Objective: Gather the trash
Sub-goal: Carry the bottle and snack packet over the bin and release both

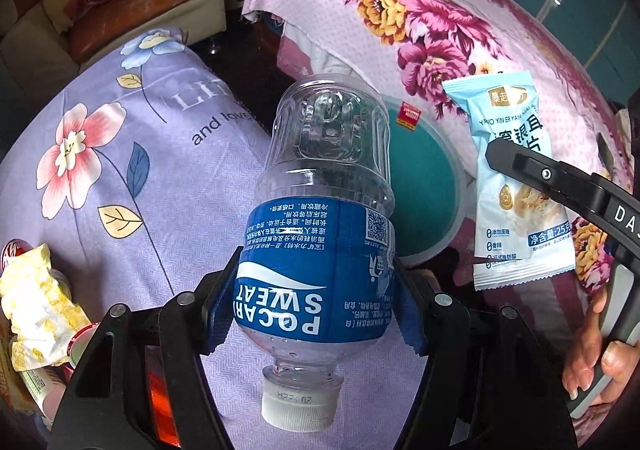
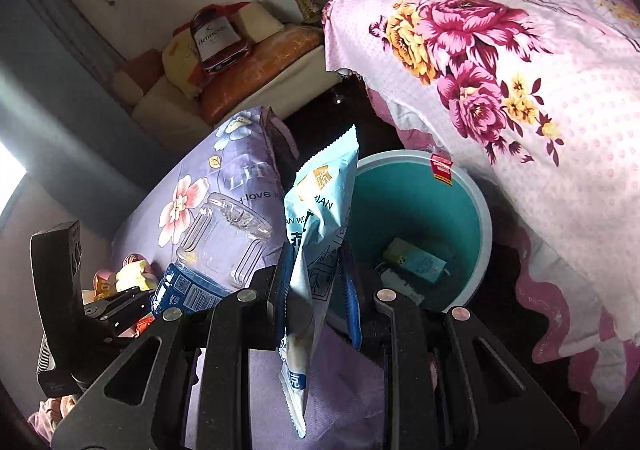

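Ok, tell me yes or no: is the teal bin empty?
No, the right wrist view shows a small carton lying at the bottom of the teal bin.

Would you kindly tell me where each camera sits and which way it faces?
Left wrist: on the left tool, looking down its fingers at the clamped bottle; a hand and the right tool show at right.
Right wrist: on the right tool, looking down at the pinched snack packet; the left tool shows at left.
Shared: bottle, snack packet, teal bin, purple cloth, pink floral cloth.
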A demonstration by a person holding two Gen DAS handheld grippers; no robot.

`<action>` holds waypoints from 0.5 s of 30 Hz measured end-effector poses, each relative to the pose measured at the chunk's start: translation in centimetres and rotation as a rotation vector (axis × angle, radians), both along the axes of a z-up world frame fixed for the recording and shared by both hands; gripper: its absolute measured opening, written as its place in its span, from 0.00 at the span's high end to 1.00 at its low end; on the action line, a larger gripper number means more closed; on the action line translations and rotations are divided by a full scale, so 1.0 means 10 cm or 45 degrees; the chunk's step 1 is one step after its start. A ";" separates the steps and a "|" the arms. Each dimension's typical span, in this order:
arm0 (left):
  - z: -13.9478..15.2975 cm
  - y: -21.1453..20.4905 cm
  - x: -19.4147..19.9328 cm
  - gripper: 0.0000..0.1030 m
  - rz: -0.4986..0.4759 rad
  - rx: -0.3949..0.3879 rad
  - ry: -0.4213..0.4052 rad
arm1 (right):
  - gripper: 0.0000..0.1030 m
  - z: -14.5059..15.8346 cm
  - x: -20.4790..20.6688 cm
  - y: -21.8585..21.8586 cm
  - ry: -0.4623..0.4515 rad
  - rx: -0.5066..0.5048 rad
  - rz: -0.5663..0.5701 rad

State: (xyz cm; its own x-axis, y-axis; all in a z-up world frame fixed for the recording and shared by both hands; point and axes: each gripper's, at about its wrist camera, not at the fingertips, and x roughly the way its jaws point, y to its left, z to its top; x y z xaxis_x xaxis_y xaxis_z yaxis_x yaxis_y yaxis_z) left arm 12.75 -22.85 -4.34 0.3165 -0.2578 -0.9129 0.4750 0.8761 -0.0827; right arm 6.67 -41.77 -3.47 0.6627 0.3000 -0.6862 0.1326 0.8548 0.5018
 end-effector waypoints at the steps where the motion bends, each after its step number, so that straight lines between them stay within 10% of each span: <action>1: -0.02 -0.05 0.02 0.35 -0.010 0.009 0.004 | 0.79 -0.03 -0.01 -0.06 0.006 0.007 -0.014; 15: -0.28 -0.56 0.25 0.34 -0.110 0.081 0.047 | 0.78 -0.35 0.08 -0.41 0.085 0.028 -0.089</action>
